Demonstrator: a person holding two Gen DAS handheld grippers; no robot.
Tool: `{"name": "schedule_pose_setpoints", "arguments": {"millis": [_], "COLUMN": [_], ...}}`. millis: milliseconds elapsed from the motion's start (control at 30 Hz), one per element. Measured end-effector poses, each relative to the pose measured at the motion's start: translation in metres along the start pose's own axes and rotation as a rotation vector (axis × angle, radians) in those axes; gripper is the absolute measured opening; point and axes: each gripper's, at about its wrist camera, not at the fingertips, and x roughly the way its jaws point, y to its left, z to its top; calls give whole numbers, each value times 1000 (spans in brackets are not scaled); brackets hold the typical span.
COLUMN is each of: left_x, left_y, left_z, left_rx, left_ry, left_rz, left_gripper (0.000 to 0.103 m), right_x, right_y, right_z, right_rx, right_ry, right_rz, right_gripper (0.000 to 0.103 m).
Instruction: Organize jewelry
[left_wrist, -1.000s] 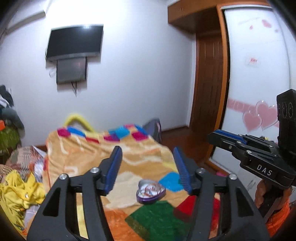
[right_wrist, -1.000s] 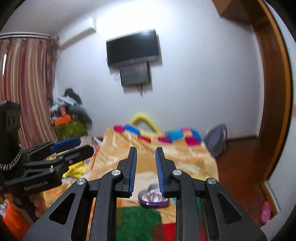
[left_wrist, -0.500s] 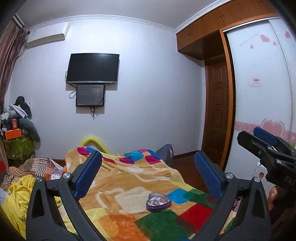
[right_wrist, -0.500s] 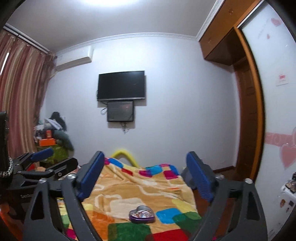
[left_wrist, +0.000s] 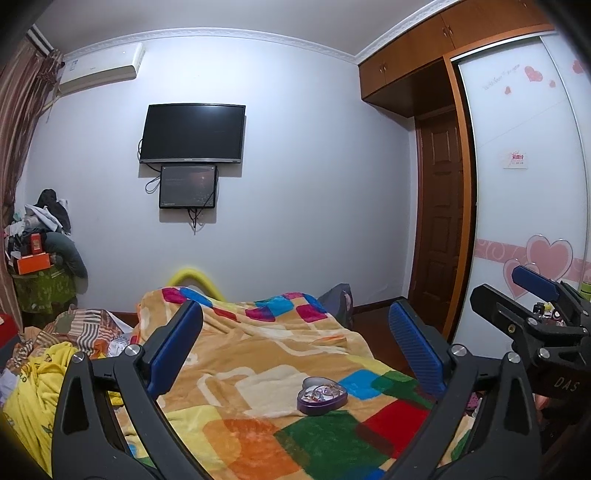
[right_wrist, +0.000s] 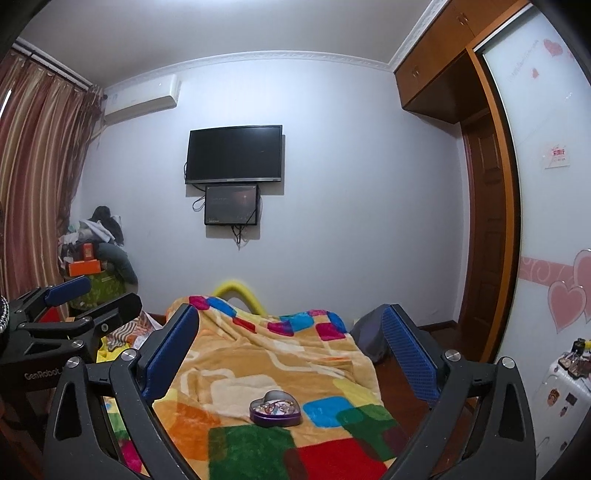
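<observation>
A purple heart-shaped tin (left_wrist: 322, 396) with jewelry showing inside lies lidless on the patchwork blanket (left_wrist: 258, 350) of the bed. My left gripper (left_wrist: 294, 306) is held level above the near end of the bed, open wide with nothing between its blue pads; the tin lies ahead and below. In the right wrist view the tin (right_wrist: 275, 408) lies on the blanket (right_wrist: 280, 354), ahead of and below my right gripper (right_wrist: 290, 309). Its jaws are opening and nothing is between them. Each gripper shows in the other's view, the right (left_wrist: 495, 281) and the left (right_wrist: 112, 291).
A dark TV (left_wrist: 192, 133) hangs on the far wall. Left of the bed lie yellow clothes (left_wrist: 33, 384) and a cluttered pile (left_wrist: 40, 254). A wardrobe with heart stickers (left_wrist: 524, 206) and a wooden door (left_wrist: 439, 229) stand right. A white case with small items (right_wrist: 565, 384) is near right.
Both grippers opened from narrow to wide, the right from almost shut. Both cameras tilted up and drew back, so the tin now looks smaller and lower.
</observation>
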Motion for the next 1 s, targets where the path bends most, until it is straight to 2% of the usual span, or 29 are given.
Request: {"name": "schedule_pose_setpoints", "arguments": {"millis": [1000], "left_x": [12], "left_y": [0], "left_z": [-3], "left_rx": [-18], "left_ry": [33], "left_rz": [-23], "left_gripper": [103], "right_x": [-3], "right_y": [-7], "right_z": [2], "right_rx": [25], "right_ry": [38], "right_rz": [-6], "right_gripper": [99]}}
